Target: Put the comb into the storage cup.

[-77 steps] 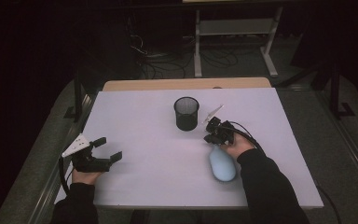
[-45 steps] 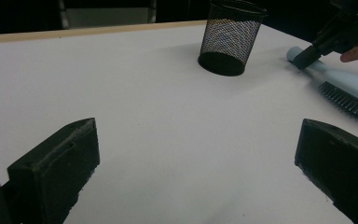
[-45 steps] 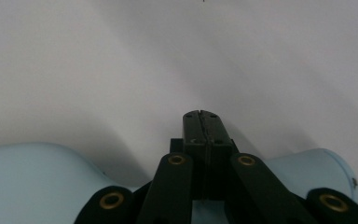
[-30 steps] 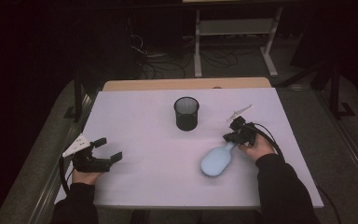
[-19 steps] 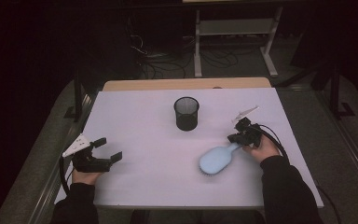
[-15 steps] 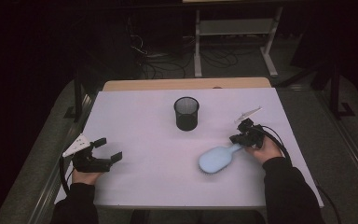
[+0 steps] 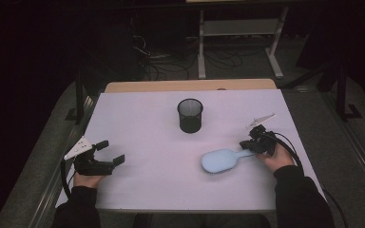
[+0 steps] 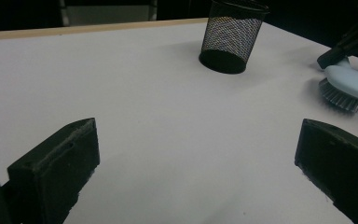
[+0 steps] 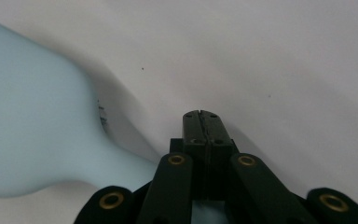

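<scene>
A light blue hairbrush [image 7: 221,160] lies bristles down on the white table [image 7: 138,118], with its handle pointing right. My right gripper [image 7: 247,143] sits over the end of that handle. In the right gripper view its jaws meet tip to tip [image 9: 200,122], shut with nothing between them, and the brush [image 9: 32,135] runs off to the left and under the linkage. My left gripper [image 7: 109,152] rests near the front left of the table, jaws wide open and empty [image 8: 196,158]. The left gripper view also has the brush [image 8: 349,84] at far right.
A black mesh pen cup [image 7: 190,115] stands upright in the middle of the far half of the table, also seen in the left gripper view [image 8: 230,35]. A wooden strip [image 7: 190,85] borders the far edge. Cables and a metal stand lie on the floor beyond.
My right hand has moved to the right and a little nearer. The brush has swung round with it, so its handle now points right instead of away. The left gripper has stayed still.
</scene>
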